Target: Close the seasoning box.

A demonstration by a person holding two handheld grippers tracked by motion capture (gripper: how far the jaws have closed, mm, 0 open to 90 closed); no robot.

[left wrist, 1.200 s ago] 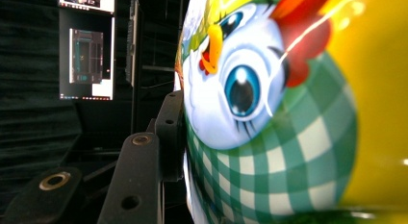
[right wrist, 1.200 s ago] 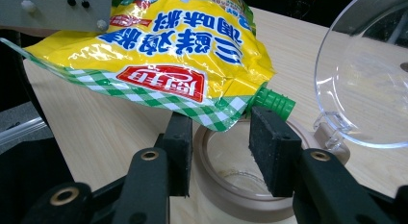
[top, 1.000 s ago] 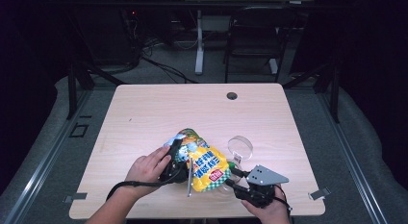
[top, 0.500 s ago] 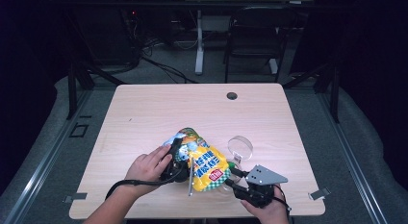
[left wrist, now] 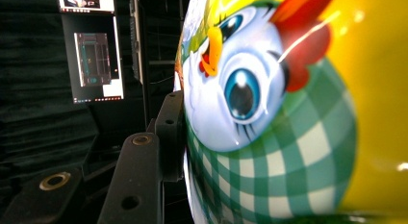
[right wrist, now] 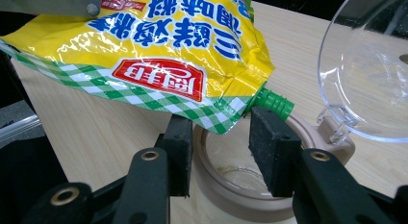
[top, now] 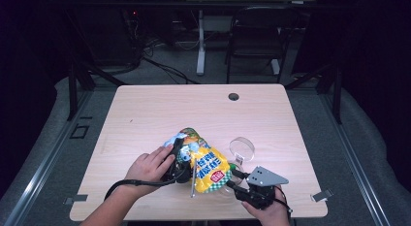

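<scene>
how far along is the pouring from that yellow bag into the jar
Done: the jar stands with its clear lid flipped open, and the yellow bag is tilted with its green spout over the rim. In hand: the left tool grips the bag; the right tool straddles the jar. Left: the jar looks nearly empty, no contents visibly flowing.

The high view hangs above the bench's [top: 145, 114] near edge and faces forward and down, far enough to take in the whole top. The left tool's camera sits pressed close against the yellow bag [left wrist: 298, 118], facing sideways toward dark screens. The right tool's camera looks low across the wood from beside the jar [right wrist: 231, 185]. All three views share the bag.
</scene>
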